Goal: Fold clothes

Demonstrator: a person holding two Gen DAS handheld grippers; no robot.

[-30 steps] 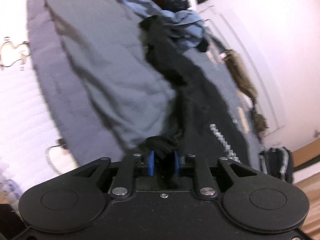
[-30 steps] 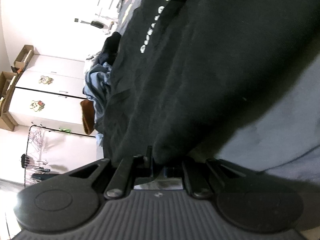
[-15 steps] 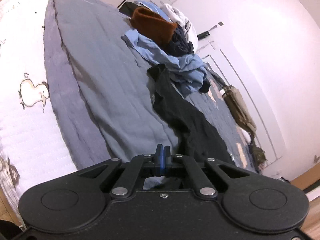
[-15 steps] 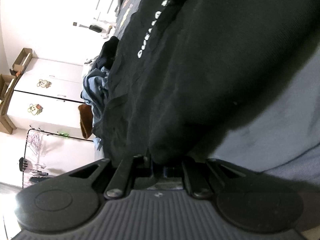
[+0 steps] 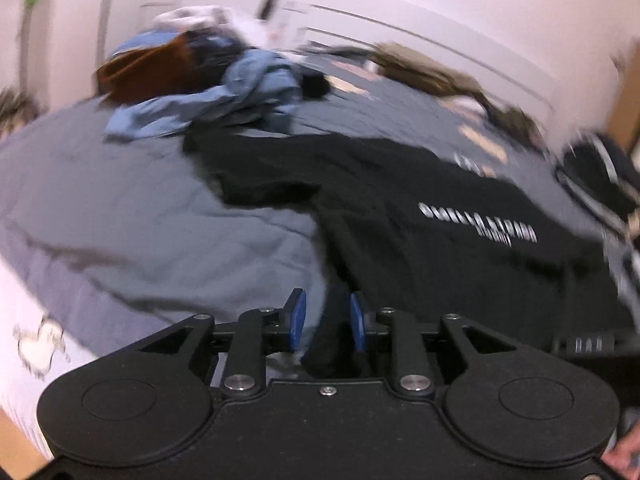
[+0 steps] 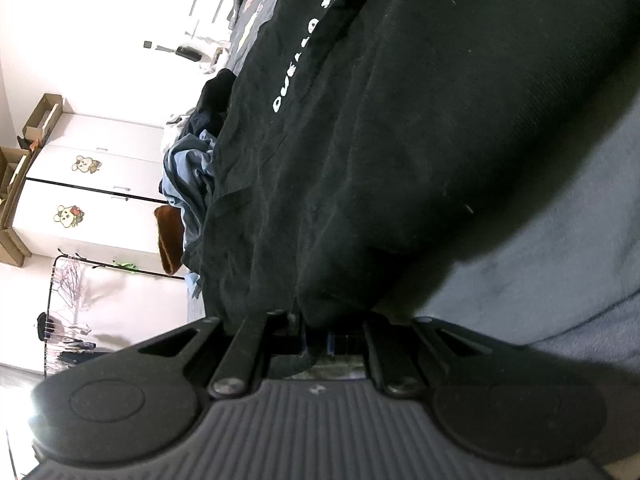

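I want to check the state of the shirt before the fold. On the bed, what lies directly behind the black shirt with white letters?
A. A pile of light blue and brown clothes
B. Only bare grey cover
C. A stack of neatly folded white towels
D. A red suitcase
A: behind the black shirt, a crumpled light blue garment and a brown garment are heaped on the grey cover.

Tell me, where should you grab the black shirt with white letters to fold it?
Grab the black shirt by its near edge, coming in low from the bed's front side. It lies spread out flat on the grey blanket, so only the thin edges can be pinched. The right tool already pinches one edge. The left tool is opening around a dark fold there, so that's likely the second spot.
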